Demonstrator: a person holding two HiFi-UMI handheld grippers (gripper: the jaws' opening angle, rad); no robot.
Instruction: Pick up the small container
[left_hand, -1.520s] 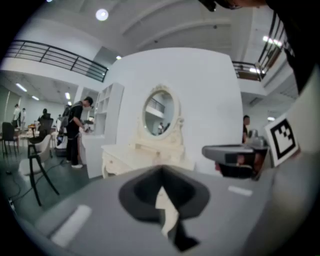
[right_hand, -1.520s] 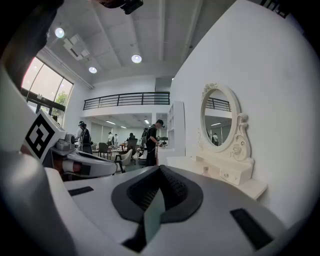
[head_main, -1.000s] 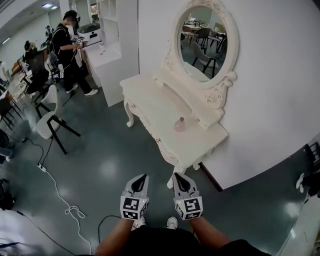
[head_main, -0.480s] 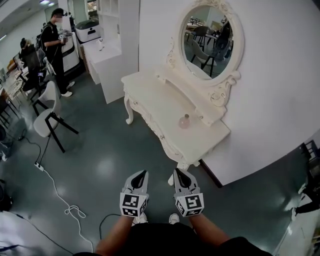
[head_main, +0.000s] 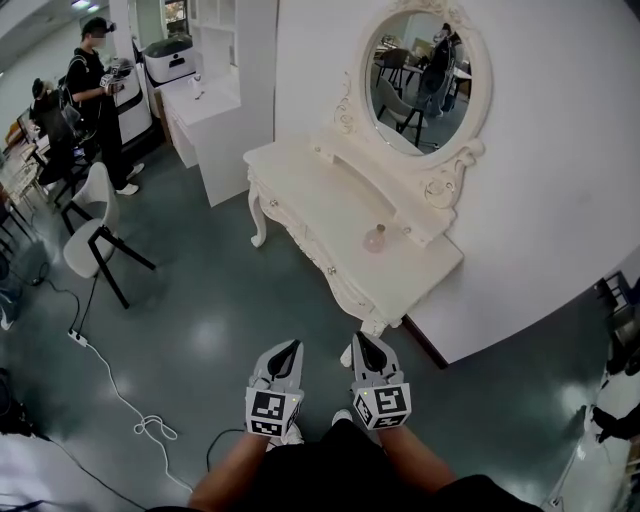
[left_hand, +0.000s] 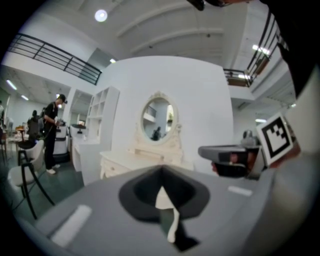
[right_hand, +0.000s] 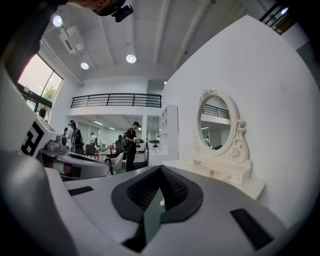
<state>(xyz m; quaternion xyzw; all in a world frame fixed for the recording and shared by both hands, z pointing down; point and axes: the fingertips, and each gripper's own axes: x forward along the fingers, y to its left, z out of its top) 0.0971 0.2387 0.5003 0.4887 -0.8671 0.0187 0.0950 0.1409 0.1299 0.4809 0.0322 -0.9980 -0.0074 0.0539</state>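
Observation:
The small container (head_main: 375, 238) is a pinkish round bottle standing on the white dressing table (head_main: 310, 205), close to the shelf under the oval mirror (head_main: 420, 78). Both grippers are held low over the dark floor, well short of the table's front corner. My left gripper (head_main: 292, 346) is shut with nothing in it, and my right gripper (head_main: 360, 338) beside it is also shut and empty. In the left gripper view the table (left_hand: 127, 160) and mirror stand ahead beyond the closed jaws; the container is not visible there. The right gripper view shows the table's shelf (right_hand: 227, 175) at the right.
A white chair (head_main: 92, 215) stands on the floor at the left, with a white cable (head_main: 125, 405) trailing near it. A white cabinet (head_main: 205, 120) sits beyond the table. A person (head_main: 92, 85) stands at the far left back. The white wall (head_main: 560, 200) runs along the right.
The table and container have shifted slightly right and nearer in the head view as I come closer. Both grippers keep their place, side by side and shut.

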